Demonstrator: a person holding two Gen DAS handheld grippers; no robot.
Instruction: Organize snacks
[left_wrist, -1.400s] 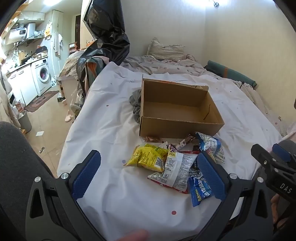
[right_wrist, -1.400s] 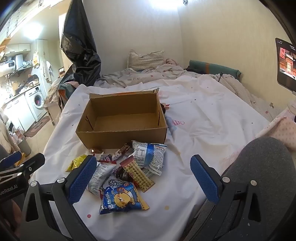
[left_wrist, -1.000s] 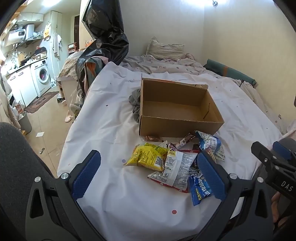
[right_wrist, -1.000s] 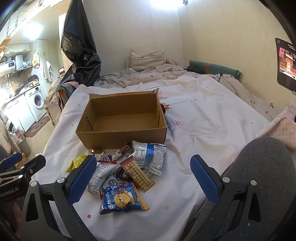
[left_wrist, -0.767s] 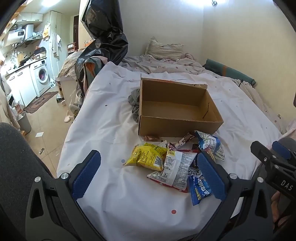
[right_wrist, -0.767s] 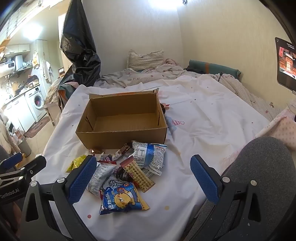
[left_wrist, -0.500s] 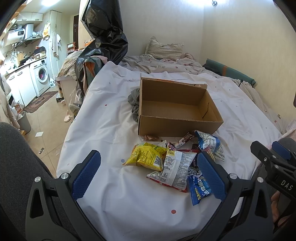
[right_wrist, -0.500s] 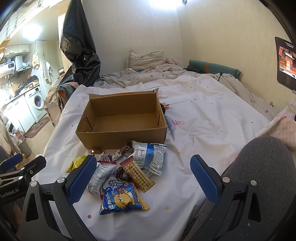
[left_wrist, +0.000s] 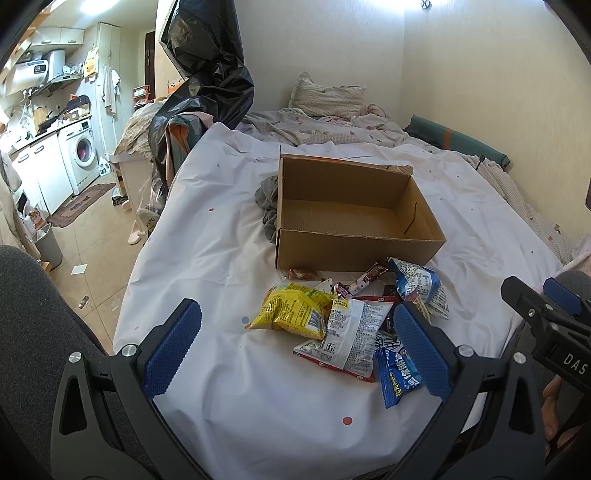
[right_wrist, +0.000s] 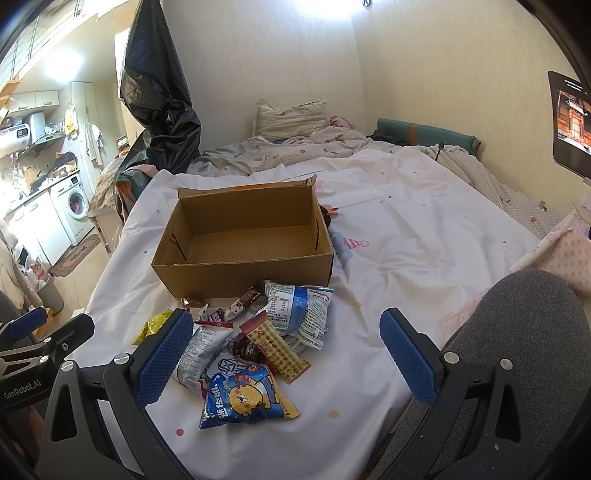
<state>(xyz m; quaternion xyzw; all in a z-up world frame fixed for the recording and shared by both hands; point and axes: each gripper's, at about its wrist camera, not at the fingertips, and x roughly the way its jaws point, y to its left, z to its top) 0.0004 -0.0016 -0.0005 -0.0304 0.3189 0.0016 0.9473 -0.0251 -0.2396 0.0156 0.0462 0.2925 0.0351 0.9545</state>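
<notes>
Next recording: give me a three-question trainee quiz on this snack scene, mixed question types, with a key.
1. True or false: the cardboard box already holds snacks.
2. Which packet lies nearest the right gripper? A) yellow packet B) blue cartoon packet C) blue-and-white packet
3. Fill in: the left gripper and right gripper are both ____.

Key: 1 false, the box is empty; 2 B; 3 open, holding nothing.
</notes>
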